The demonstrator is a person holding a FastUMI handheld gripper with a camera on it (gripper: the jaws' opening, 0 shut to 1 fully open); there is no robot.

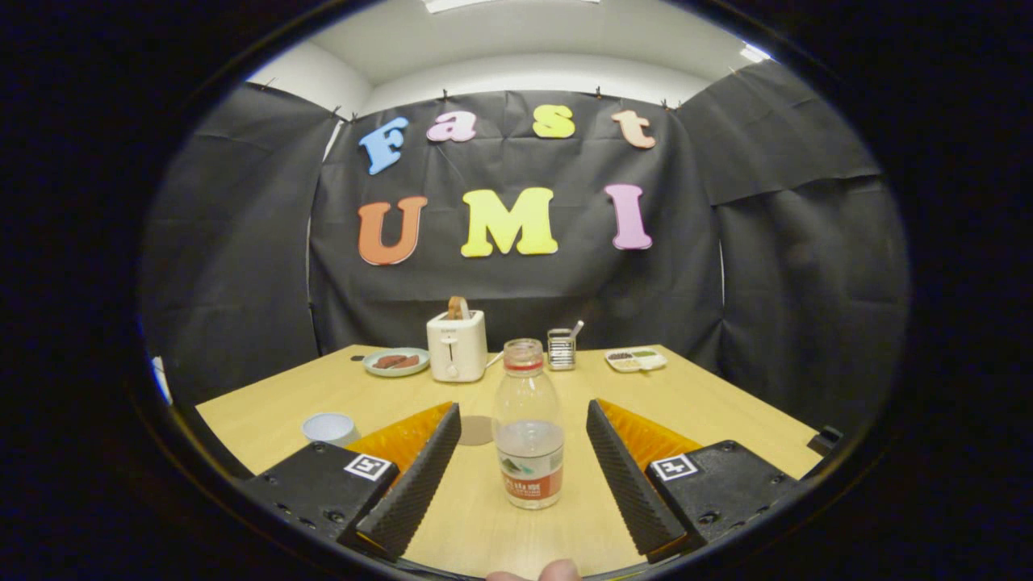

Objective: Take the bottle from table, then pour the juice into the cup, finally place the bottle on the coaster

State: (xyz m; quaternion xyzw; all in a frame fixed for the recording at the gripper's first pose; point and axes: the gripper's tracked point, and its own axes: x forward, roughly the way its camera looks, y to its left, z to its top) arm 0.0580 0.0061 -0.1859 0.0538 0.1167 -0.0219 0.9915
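A clear plastic bottle (529, 424) stands upright on the wooden table (710, 403), uncapped, with a red neck ring, a label and some liquid low down. It sits between my two fingers, with a gap on each side. My gripper (524, 420) is open around it. A white cup (329, 428) stands on the table just outside the left finger. A round brown coaster (476, 430) lies flat beyond the left finger, partly hidden by it, just left of the bottle.
Farther back stand a white toaster (457, 345) with bread in it, a plate of food (395, 362), a small metal holder (562, 349) and a divided white tray (636, 359). A fingertip (557, 571) pokes in below the fingers.
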